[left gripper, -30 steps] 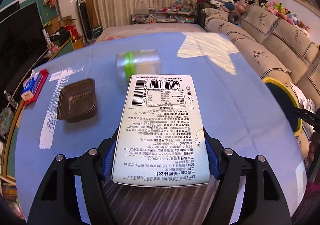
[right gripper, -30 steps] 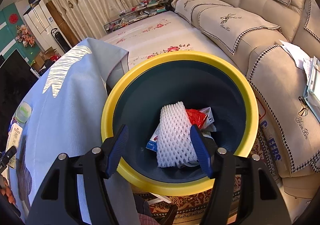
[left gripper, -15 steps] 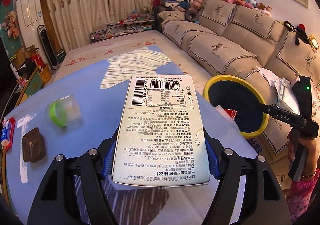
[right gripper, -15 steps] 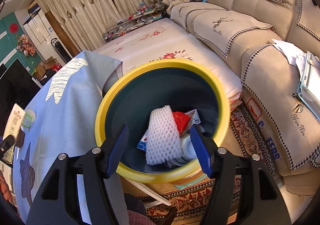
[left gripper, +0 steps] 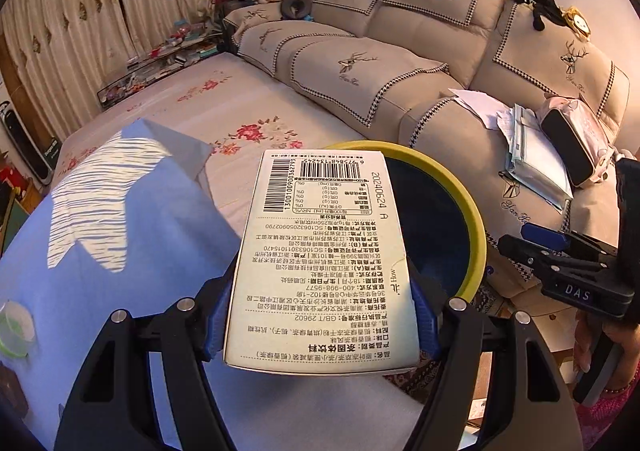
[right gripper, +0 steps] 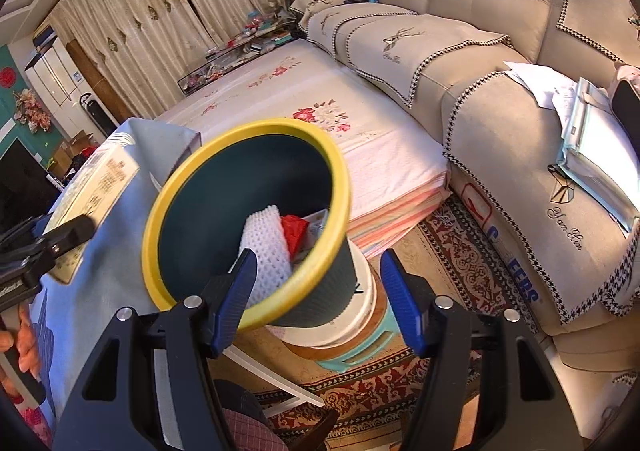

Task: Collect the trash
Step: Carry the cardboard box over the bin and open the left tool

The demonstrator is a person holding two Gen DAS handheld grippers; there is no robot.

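Note:
My left gripper (left gripper: 320,315) is shut on a pale drink carton (left gripper: 324,263) printed with barcodes and held flat between the blue pads. Its far end reaches over the near rim of a yellow-rimmed dark bin (left gripper: 472,219). In the right wrist view the bin (right gripper: 336,171) holds a white foam net (right gripper: 268,247) and a red wrapper (right gripper: 294,231). The carton (right gripper: 96,187) comes in from the left there. My right gripper (right gripper: 316,283) is open with nothing between its pads, hanging on the near side of the bin. It also shows as the right gripper (left gripper: 560,251) beside the bin.
The bin stands on a stack of round stools (right gripper: 352,335) on a patterned rug (right gripper: 460,251). A blue tablecloth (left gripper: 120,251) lies to the left with a clear cup with a green band (left gripper: 14,327). A beige sofa (left gripper: 400,71) with papers (left gripper: 532,155) and a floral mat (right gripper: 360,147) lie behind.
My left gripper swung right with the carton, from over the table to the bin's edge. The right gripper drew back, so the bin shifted left and farther away in its view.

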